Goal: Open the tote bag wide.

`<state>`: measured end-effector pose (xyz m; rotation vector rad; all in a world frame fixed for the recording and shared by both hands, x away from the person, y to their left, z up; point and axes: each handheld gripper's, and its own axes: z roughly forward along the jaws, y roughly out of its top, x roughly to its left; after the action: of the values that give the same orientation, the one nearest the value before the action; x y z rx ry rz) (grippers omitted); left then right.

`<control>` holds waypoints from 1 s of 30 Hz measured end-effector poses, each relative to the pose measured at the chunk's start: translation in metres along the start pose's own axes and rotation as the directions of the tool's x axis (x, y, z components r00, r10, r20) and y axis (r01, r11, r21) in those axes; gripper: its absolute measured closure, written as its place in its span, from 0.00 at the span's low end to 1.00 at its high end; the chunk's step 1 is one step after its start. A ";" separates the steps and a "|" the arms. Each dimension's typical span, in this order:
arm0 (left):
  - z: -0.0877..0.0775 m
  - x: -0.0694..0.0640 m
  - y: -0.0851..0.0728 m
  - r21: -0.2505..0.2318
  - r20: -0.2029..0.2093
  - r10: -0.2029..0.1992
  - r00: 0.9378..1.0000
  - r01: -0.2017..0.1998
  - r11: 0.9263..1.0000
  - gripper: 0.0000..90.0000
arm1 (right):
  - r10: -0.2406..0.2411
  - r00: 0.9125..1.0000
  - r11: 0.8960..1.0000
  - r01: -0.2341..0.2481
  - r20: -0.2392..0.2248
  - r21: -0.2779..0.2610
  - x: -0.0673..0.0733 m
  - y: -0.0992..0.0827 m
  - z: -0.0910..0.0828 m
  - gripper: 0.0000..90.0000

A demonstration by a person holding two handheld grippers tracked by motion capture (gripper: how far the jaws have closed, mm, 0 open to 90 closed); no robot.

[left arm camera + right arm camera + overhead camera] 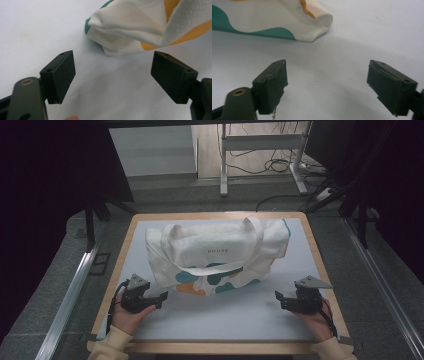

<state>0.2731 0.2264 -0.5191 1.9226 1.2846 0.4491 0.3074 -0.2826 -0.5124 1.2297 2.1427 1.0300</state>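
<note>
High view: a cloth bag (220,252) lies on the table (122,247) between the left gripper (161,299) and right gripper (280,298), both jaws wide, holding nothing.

Desk with a pale mat and one cloth bag on it

The desk (125,247) has a light wooden rim, and a pale grey-white mat (225,317) covers nearly all of its top. A cream tote bag (220,252) lies flat on the mat toward the far side (teal and orange patches along its near edge), its long handles (212,267) draped loose across its face.
</note>
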 end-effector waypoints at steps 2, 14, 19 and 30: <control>0.000 0.000 0.000 0.000 0.000 0.001 1.000 -0.001 1.000 0.23 | 0.000 1.000 1.000 0.000 0.001 -0.001 0.000 -0.001 0.001 0.21; -0.014 0.001 -0.003 -0.032 -0.008 -0.014 1.000 0.014 0.999 0.27 | 0.004 1.000 1.000 -0.005 -0.022 -0.021 0.000 -0.003 -0.002 0.29; -0.017 0.003 -0.004 -0.039 -0.003 -0.020 1.000 0.020 0.999 0.27 | 0.012 1.000 1.000 -0.012 -0.028 -0.026 0.000 -0.003 -0.004 0.30; -0.024 0.003 -0.001 -0.054 0.004 -0.026 1.000 0.026 0.998 0.27 | 0.018 0.999 0.999 -0.020 -0.045 -0.049 0.003 0.004 -0.008 0.31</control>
<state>0.2577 0.2391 -0.5049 1.8591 1.2811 0.4631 0.3023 -0.2813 -0.5039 1.2175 2.1293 1.1220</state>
